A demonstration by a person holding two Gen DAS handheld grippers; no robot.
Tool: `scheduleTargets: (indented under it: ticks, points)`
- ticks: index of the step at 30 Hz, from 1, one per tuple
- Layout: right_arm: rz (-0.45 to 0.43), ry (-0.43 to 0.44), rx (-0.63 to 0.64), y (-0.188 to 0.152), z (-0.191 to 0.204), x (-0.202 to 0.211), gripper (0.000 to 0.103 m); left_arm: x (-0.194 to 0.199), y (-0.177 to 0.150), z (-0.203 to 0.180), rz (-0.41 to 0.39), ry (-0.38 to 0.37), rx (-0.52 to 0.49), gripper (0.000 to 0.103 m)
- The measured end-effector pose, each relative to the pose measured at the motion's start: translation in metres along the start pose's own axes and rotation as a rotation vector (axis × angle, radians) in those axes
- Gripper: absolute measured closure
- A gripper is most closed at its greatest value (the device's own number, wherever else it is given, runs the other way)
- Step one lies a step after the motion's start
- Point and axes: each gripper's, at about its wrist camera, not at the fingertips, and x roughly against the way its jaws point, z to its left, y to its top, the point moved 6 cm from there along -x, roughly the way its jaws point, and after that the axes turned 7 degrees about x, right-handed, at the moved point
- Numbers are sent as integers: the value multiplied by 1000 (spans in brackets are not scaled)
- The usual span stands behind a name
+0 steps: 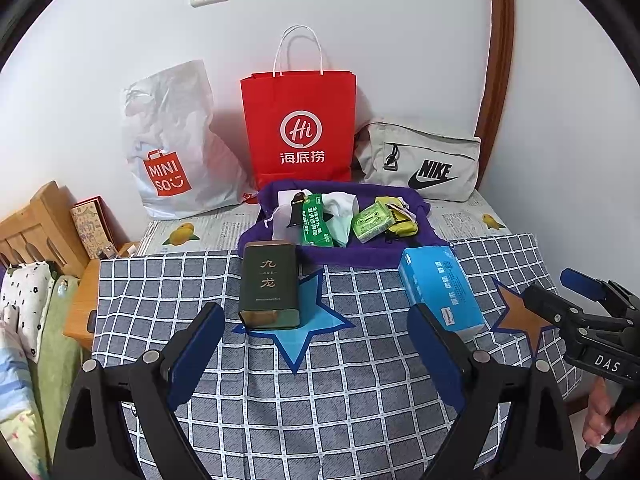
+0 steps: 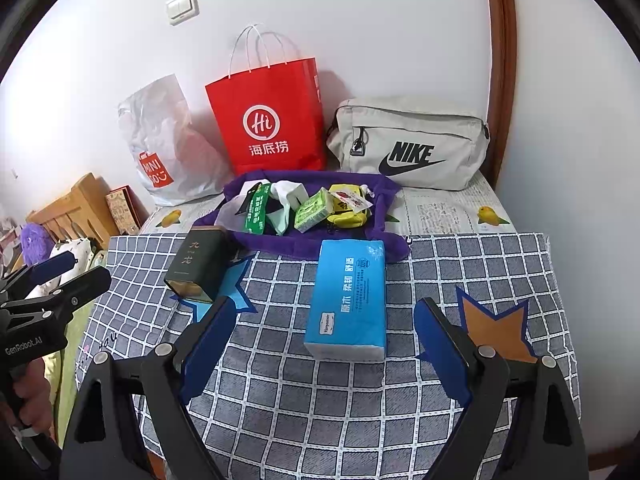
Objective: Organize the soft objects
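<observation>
Bright and even all over, with soft grey shadows on the white wall [image 1: 360,32] behind the red paper bag [image 1: 299,128] and the white plastic bag [image 1: 176,148], thrown to the right. Sharp in the middle, a bit soft out at the rim, with black corners and a strong round bend that curves the brown door frame [image 2: 500,80]. No glare, only a pale shine on the crinkled plastic.

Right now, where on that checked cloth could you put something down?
Free: the front of the checked cloth, before the tin and tissue pack, and the orange star at right. Crowded: the purple cloth and the bags behind.
</observation>
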Motion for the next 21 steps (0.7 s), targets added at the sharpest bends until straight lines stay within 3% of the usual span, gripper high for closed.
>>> scheduleTargets:
  ticks: [21]
  points:
    - [4,0,13,-2,2,1,13,-3,0,3,-4,3,11,10]
